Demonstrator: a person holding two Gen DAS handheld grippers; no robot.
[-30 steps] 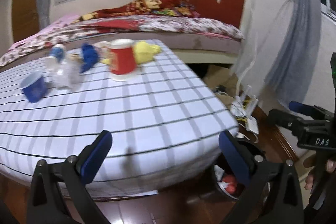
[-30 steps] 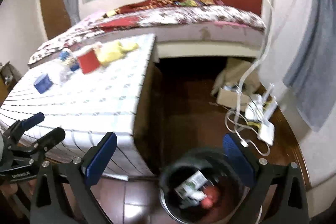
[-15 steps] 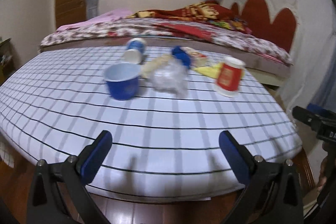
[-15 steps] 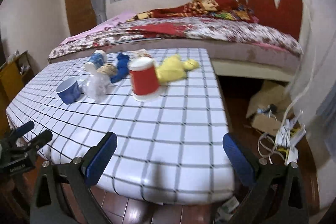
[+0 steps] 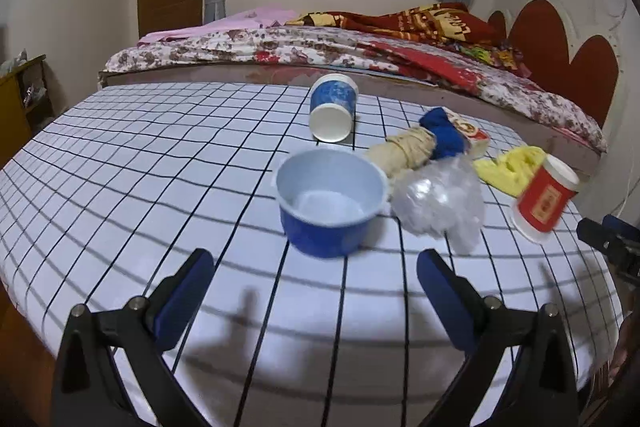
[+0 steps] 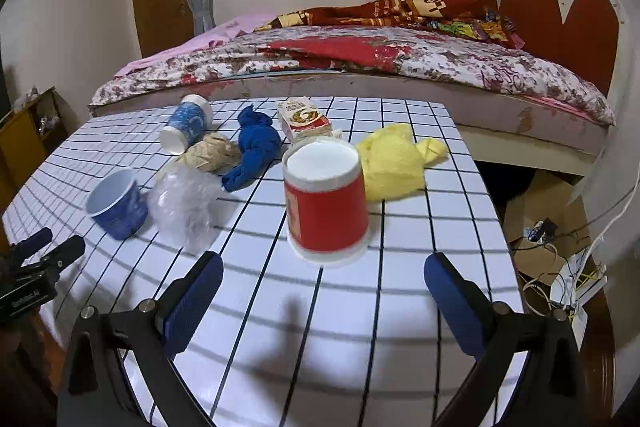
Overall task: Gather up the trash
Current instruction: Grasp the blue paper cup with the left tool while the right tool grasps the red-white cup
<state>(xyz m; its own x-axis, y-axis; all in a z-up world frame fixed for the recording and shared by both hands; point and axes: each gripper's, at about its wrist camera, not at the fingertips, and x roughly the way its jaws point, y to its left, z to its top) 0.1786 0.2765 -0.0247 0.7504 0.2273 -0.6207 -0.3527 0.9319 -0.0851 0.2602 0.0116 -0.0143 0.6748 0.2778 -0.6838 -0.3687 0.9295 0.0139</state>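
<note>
Now lining up: both grippers spread wide, nothing held.
Left gripper (image 5: 310,283) centre on blue bowl (image 5: 330,201) at 12 o'clock; right gripper (image 6: 322,285) straddle upside-down red cup (image 6: 326,199), squeeze gently.

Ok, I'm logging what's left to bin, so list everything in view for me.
red cup: 1, red with white rim, upside down, table front, before right claw.
blue bowl cup: 1, blue outside and pale inside, upright, before left claw.
blue patterned cup: 1, blue and white, on its side, far left.
clear plastic wrap: 1, clear, crumpled, between bowl cup and red cup.
blue rag: 1, blue, table centre.
tan wad: 1, beige, left of rag.
yellow cloth: 1, yellow, right of red cup.
small carton: 1, white and red, far centre.
checked table: 1, white with black lines.
bed: 1, floral and red covers, behind.
left claw: open, empty.
right claw: open, empty.
</note>
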